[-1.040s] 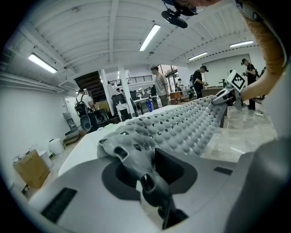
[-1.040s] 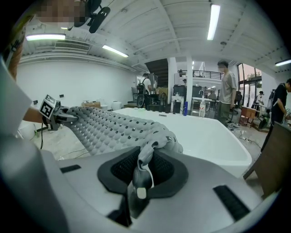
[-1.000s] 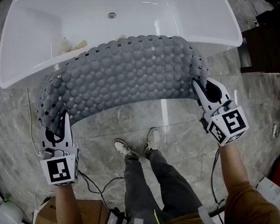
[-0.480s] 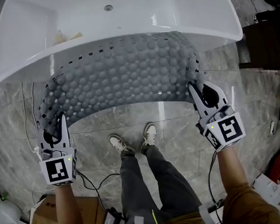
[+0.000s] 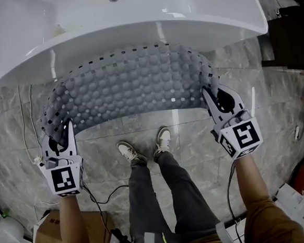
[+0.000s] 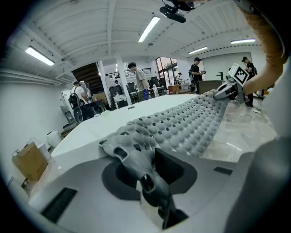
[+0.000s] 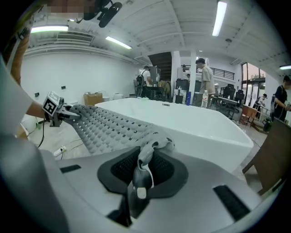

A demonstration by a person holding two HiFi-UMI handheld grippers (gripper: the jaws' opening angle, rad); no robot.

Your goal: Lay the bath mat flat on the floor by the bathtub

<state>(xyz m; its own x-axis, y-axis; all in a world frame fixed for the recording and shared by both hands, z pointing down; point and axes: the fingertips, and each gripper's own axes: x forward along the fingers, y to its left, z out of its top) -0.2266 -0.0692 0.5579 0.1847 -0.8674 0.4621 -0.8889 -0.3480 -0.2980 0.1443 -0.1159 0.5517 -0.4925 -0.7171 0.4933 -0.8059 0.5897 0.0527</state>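
The grey bubbled bath mat (image 5: 131,86) hangs stretched in the air between both grippers, in front of the white bathtub (image 5: 134,28), with its far edge against the tub's near wall. My left gripper (image 5: 65,134) is shut on the mat's near left corner, which shows bunched between the jaws (image 6: 146,175). My right gripper (image 5: 216,96) is shut on the near right corner, a pinched fold (image 7: 140,175). The mat (image 6: 186,125) runs across to the right gripper (image 6: 231,87). In the right gripper view the mat (image 7: 107,127) runs to the left gripper (image 7: 58,112).
The person's shoes and legs (image 5: 144,155) stand on the grey marble floor (image 5: 195,141) just under the mat's near edge. Cables (image 5: 27,115) trail at left, with a cardboard box (image 5: 45,231) behind. Dark furniture (image 5: 286,34) stands at right. Several people stand far off (image 7: 205,77).
Both grippers and the mat have drawn back from the tub toward the person. The mat's far edge, earlier over the tub's inside, now lies along its near wall.
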